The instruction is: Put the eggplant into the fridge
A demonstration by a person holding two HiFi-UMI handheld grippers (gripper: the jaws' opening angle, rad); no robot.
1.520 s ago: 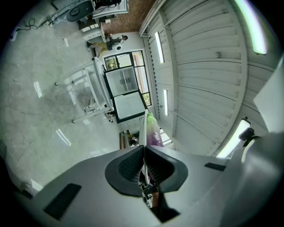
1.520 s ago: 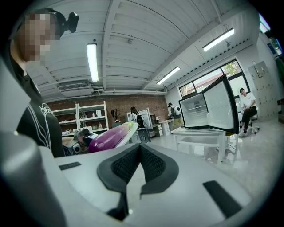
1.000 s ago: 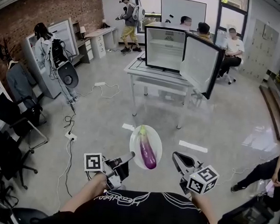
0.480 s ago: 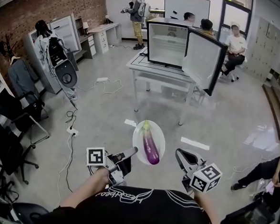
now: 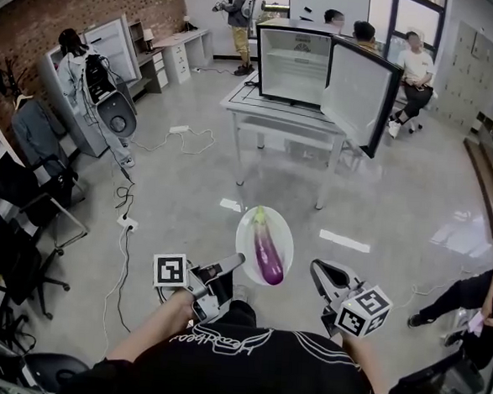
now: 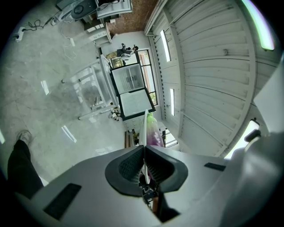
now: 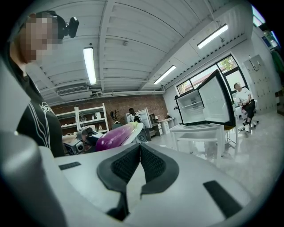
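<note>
A purple eggplant (image 5: 268, 254) with a green stem lies on a small white plate (image 5: 282, 235). My left gripper (image 5: 237, 259) is shut on the plate's left rim and carries it level above the floor. In the left gripper view the plate (image 6: 144, 128) shows edge-on between the pads, the eggplant (image 6: 153, 133) just beyond it. My right gripper (image 5: 316, 268) hangs to the right of the plate, shut with nothing in it; its view shows the eggplant (image 7: 114, 135) to its left. The fridge (image 5: 295, 62) stands ahead on a table, its door (image 5: 360, 95) swung open and the inside bare.
The white table (image 5: 269, 116) bearing the fridge stands on a glossy grey floor. Cables and a power strip (image 5: 128, 221) lie at left near chairs (image 5: 26, 219). Several people are behind the fridge, and one person (image 5: 466, 304) crouches at right.
The fridge and table have drawn nearer and sit lower in the head view. The plate with the eggplant stays held in my left gripper; the right gripper keeps its place beside it.
</note>
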